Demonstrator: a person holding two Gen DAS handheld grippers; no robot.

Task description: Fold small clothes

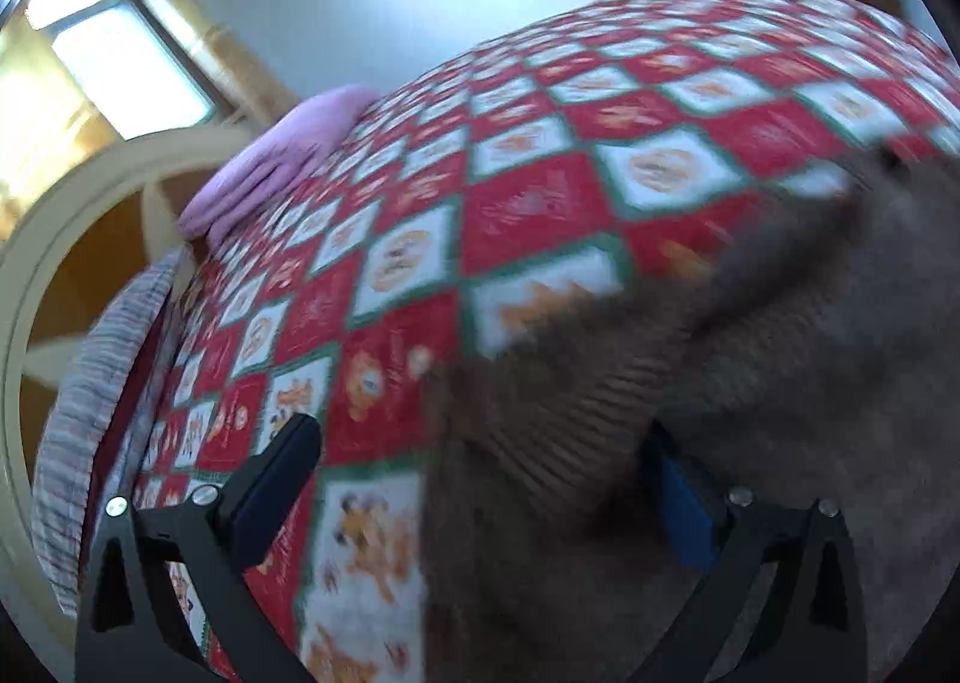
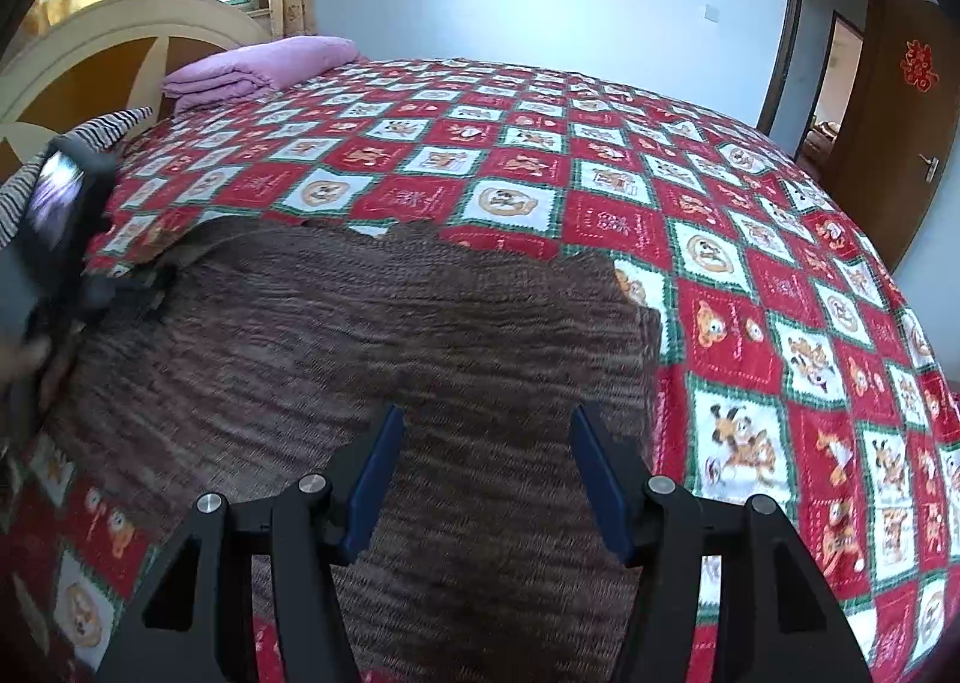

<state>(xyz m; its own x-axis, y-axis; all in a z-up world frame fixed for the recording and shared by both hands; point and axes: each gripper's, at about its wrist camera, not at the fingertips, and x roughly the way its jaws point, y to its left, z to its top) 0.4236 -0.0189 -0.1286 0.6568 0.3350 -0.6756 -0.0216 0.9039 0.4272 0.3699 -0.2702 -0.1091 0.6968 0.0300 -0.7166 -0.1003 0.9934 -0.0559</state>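
Right hand-held gripper, black with blue pads, released with jaws wide apart, poised just over the brown ribbed knitted sweater spread flat on the bed's red, white and green checked cartoon-print quilt. Left hand-held gripper likewise spread wide, blurred, at the sweater's edge, one finger over quilt, the other against knit. Beyond, folded pink blanket near cream arched headboard; striped grey cloth at the quilt's left edge.
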